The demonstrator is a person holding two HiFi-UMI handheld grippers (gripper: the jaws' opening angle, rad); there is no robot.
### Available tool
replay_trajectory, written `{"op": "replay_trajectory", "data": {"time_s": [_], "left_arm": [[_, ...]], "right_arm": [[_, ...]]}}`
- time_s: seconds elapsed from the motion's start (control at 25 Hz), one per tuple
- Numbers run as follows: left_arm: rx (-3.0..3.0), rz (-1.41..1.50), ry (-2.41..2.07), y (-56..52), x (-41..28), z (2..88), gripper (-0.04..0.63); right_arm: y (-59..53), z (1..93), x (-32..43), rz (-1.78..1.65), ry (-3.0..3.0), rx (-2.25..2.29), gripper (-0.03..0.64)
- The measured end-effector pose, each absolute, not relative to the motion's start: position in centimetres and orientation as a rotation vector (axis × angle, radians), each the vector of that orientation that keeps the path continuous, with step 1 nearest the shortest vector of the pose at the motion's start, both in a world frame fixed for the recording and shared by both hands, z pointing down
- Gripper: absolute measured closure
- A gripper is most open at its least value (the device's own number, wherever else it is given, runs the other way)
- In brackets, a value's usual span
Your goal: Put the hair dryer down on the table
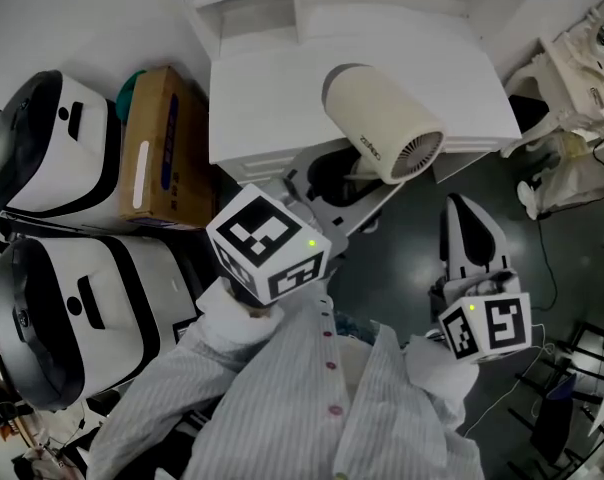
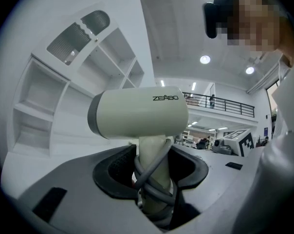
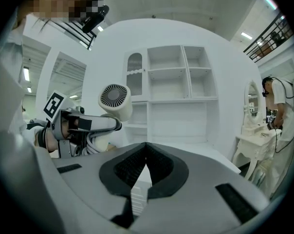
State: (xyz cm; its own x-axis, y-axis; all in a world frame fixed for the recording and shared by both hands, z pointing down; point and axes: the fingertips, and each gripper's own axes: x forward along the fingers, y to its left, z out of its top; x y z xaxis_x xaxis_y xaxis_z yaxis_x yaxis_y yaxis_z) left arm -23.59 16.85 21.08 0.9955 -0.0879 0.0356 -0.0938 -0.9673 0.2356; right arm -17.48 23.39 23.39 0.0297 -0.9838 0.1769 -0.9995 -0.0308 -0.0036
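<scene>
Striped shirt sleeves (image 1: 312,408) fill the foreground. Beyond them the white table (image 1: 272,108) offers a bare surface for set-down. Hair dryer (image 1: 382,123) is held in the air at the table's near edge. Left gripper (image 2: 154,167) clamps its handle, pinning the wound cord (image 2: 152,182) so it cannot unravel. Right gripper (image 3: 146,165), jaws closed and empty, sits well clear.

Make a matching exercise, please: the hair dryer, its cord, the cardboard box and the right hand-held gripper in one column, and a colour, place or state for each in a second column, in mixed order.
1. hair dryer
2. cord
3. cardboard box
4. right hand-held gripper

A. brown, left of the white table
B. jaws together, nothing between them
C. cream, held by the left hand-held gripper
D. grey, wound around the handle

Pairs: 1-C, 2-D, 3-A, 4-B
</scene>
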Motion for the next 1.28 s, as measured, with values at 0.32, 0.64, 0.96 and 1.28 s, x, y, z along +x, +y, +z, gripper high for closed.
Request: {"op": "replay_trajectory", "data": {"time_s": [0.32, 0.64, 0.96, 1.28], "left_arm": [[2.914, 0.044, -0.110, 9.3, -19.1, 20.7, 0.407], [2.926, 0.075, -0.071, 3.9, -15.6, 21.3, 0.407], [2.920, 0.075, -0.015, 0.2, -13.3, 21.7, 0.407], [2.893, 0.101, -0.017, -2.0, -10.7, 23.0, 0.407]], "right_arm": [[16.4, 23.0, -12.9, 0.198, -2.064, 2.203, 0.606], [11.2, 23.6, -9.1, 0.210, -2.026, 2.233, 0.606], [7.9, 24.4, -6.8, 0.239, -1.962, 2.271, 0.606], [6.5, 25.6, -4.1, 0.284, -1.926, 2.285, 0.606]]}}
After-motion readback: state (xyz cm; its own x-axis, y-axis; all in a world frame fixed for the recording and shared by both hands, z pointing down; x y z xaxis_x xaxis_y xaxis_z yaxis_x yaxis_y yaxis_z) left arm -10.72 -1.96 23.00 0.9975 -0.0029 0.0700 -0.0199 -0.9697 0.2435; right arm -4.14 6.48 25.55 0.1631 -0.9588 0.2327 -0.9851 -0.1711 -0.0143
